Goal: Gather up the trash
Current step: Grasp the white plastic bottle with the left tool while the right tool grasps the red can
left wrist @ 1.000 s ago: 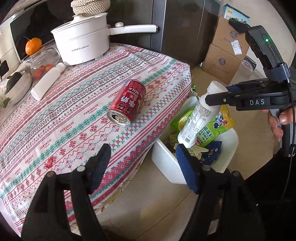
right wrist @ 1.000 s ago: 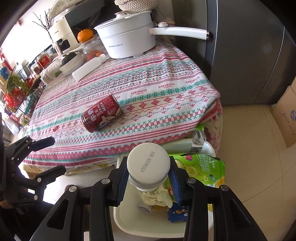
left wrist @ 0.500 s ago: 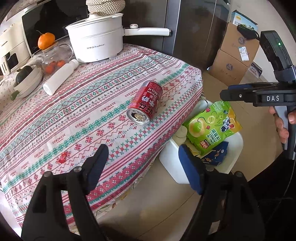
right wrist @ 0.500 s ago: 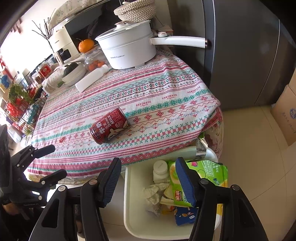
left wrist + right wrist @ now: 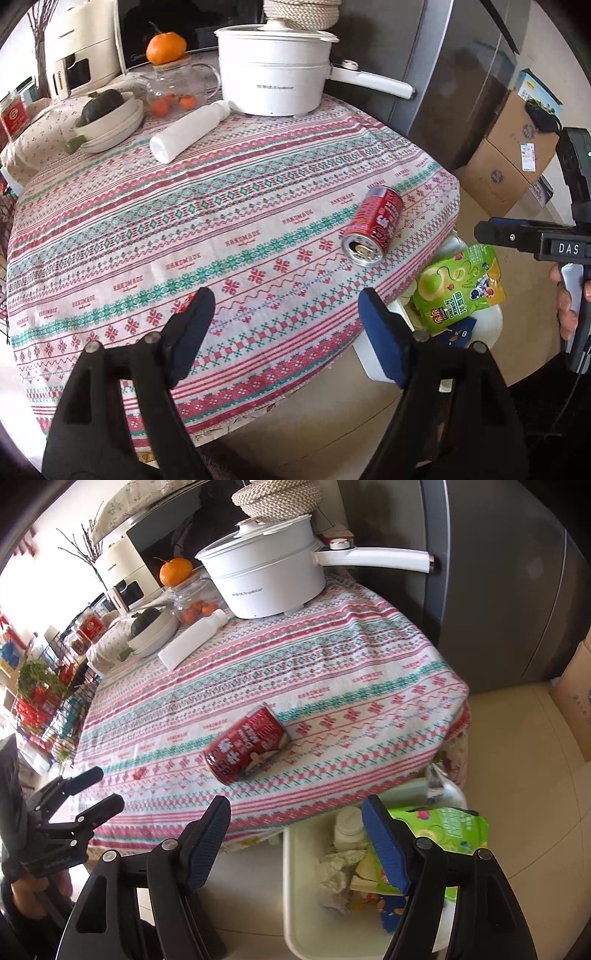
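Near the worktop's (image 5: pixel 229 206) edge lies the red can (image 5: pixel 373 230) on its side; left tool (image 5: pixel 284 325) gapes empty, right tool (image 5: pixel 295 834) is opening, empty, above the bin (image 5: pixel 295 904). A clumsy nudge could roll that can off.

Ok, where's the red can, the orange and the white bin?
can (image 5: pixel 376 225), left wrist view, its red side.
orange (image 5: pixel 166 48), left wrist view, its middle.
bin (image 5: pixel 301 897), right wrist view, its left inner wall.

White pot (image 5: pixel 273 70), orange (image 5: pixel 165 48), cardboard boxes (image 5: pixel 506 162)

Home kitchen, cooking pot (image 5: pixel 271 86), fridge (image 5: pixel 517 590)
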A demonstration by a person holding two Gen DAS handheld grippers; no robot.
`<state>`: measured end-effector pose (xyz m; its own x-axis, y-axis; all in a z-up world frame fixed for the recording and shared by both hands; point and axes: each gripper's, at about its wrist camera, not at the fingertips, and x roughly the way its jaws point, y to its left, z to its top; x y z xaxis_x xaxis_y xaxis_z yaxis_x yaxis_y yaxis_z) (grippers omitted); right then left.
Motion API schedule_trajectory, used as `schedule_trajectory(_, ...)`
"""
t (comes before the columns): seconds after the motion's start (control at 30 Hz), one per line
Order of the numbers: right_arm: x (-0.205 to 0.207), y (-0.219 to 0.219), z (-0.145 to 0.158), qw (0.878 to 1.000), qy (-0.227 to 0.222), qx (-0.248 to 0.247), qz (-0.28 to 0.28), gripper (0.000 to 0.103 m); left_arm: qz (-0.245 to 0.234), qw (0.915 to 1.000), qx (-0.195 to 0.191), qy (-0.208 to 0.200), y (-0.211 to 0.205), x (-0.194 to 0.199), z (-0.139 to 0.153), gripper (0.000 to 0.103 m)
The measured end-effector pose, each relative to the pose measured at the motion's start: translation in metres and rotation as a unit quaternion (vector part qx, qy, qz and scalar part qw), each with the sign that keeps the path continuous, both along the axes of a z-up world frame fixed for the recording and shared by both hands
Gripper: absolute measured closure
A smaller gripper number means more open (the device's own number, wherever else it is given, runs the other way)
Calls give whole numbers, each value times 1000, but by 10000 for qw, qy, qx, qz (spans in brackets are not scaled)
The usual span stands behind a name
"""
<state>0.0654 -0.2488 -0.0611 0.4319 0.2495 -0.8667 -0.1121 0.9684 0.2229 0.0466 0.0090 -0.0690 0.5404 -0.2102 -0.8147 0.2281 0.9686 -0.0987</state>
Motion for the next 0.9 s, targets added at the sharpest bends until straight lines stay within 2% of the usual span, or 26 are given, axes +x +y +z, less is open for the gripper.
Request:
schedule_trajectory(0.27,41,41,-34,9953,586,682,-369,27,420,9990,129,104,35,6,-7,23)
schedule_trajectory(0.5,70,60,-74,9920,842,567,-755,25,347,9977,587,-64,61,40,1,22)
schedule_trajectory(0.7,90,68,-90,9879,939,872,-868,25,106,9949,982,-189,76,113,-4,22)
schedule_trajectory(0.77,96,69,-92,9866,926,985,-913,27,-1,9932,1144,-204,77,142,-8,22)
schedule_trajectory(0.9,111,74,-93,9895,876,955,-643,34,-254,9906,1339,-99,74,198,-19,22)
